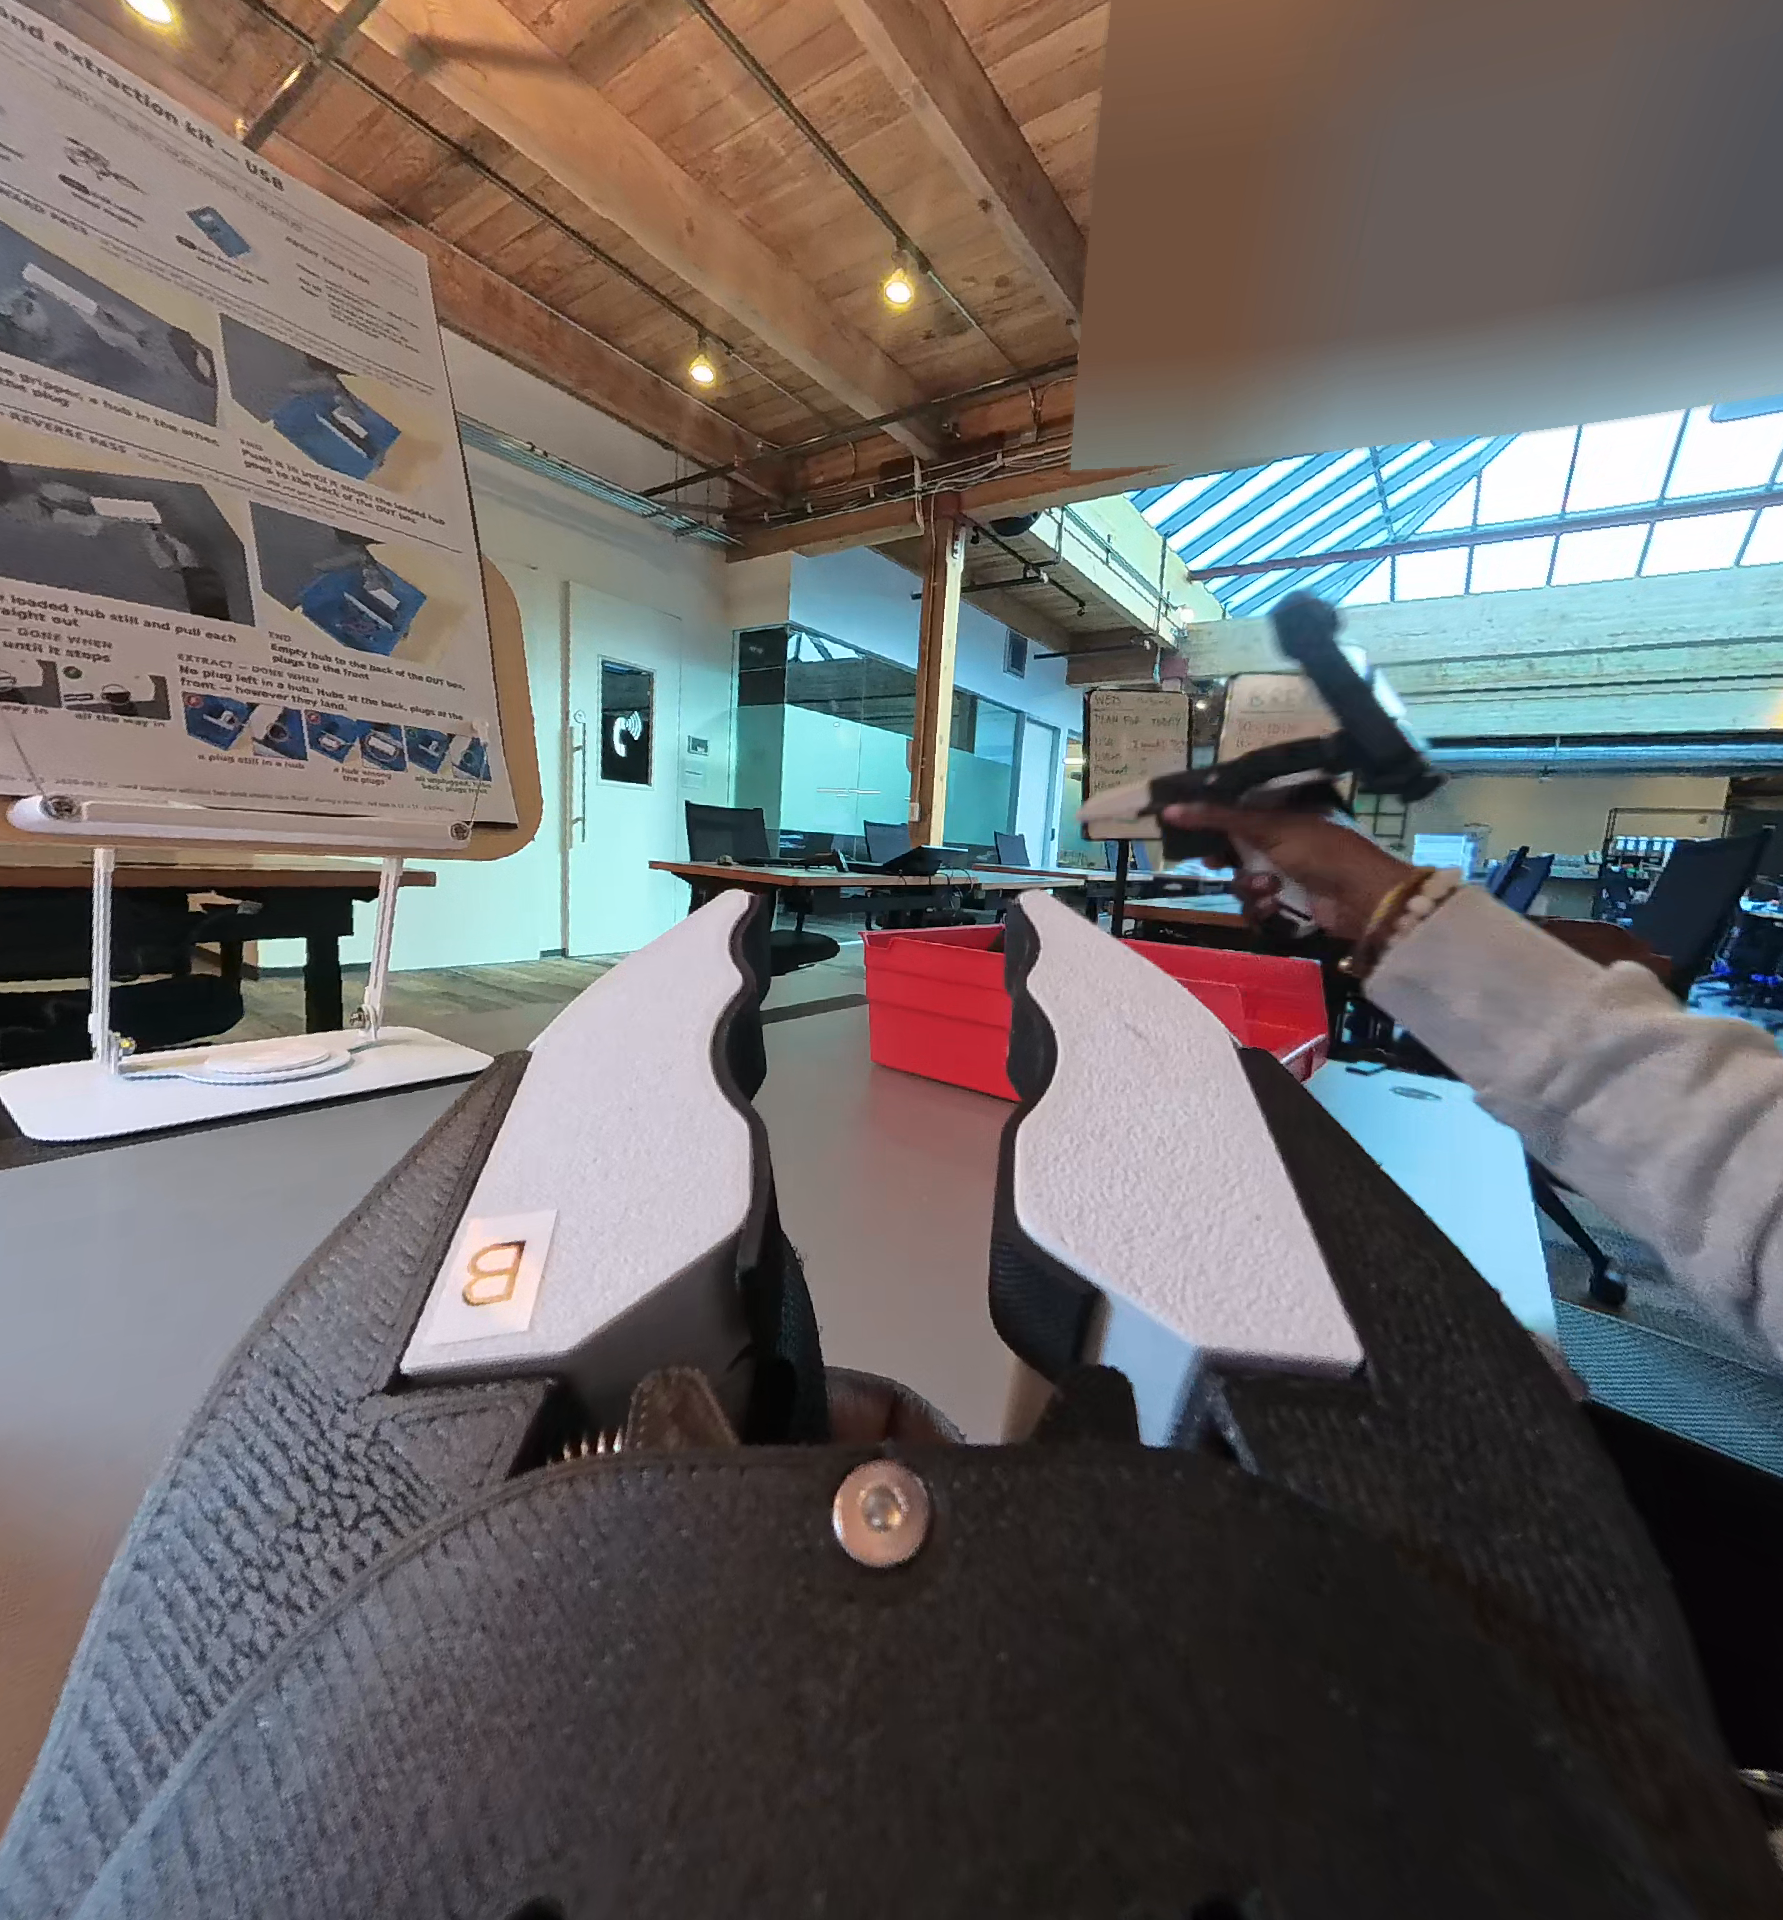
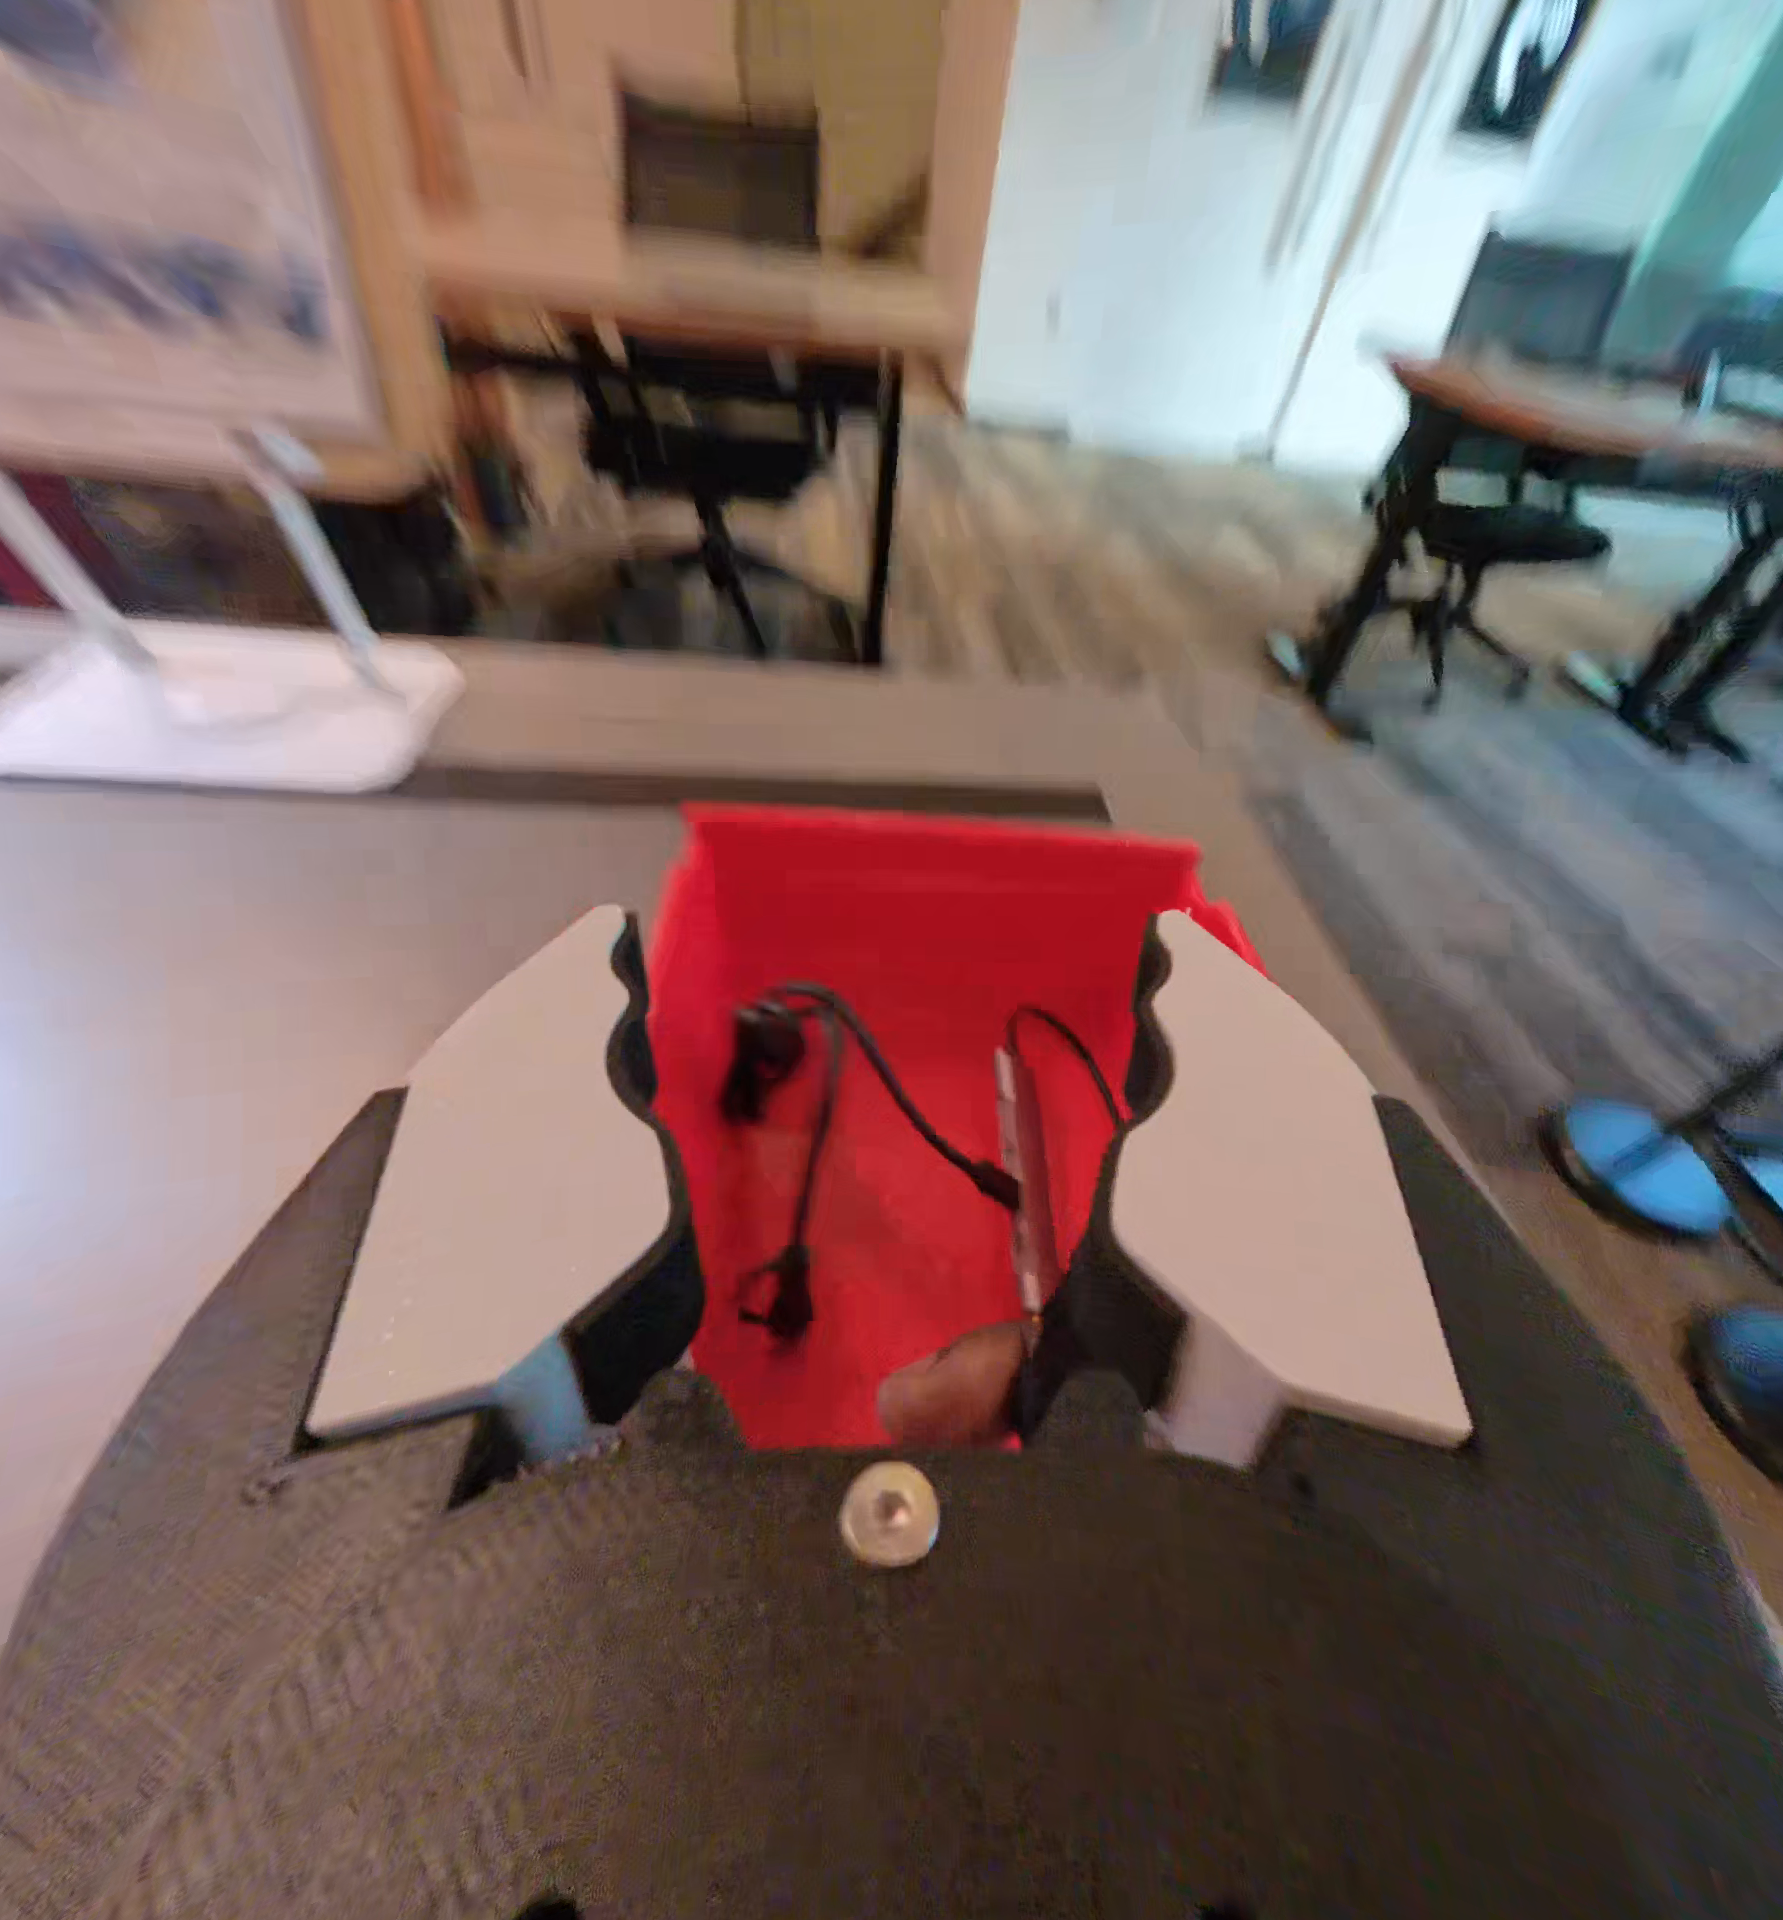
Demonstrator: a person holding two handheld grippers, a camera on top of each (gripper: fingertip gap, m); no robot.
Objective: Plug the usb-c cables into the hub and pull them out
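Note:
In the right wrist view my right gripper (image 2: 892, 956) is open and empty, hovering over a red bin (image 2: 928, 883). Inside the bin lie black usb-c cables (image 2: 814, 1132) and a slim hub (image 2: 1022, 1174) standing on edge near the right wall. One cable's plug sits against the hub's side; motion blur hides whether it is plugged in. In the left wrist view my left gripper (image 1: 882, 935) is open and empty, low over the grey table (image 1: 191, 1299), short of the red bin (image 1: 934, 1008). The right gripper (image 1: 1126, 816) shows in a hand above the bin.
A white stand (image 1: 243, 1081) holding an instruction sheet (image 1: 191, 468) is at the table's left back; it also shows in the right wrist view (image 2: 212, 707). A sleeved arm (image 1: 1645, 1143) reaches in from the right. Office desks and chairs stand beyond the table edge. The left gripper's tips are roughly 45 cm from the right gripper's.

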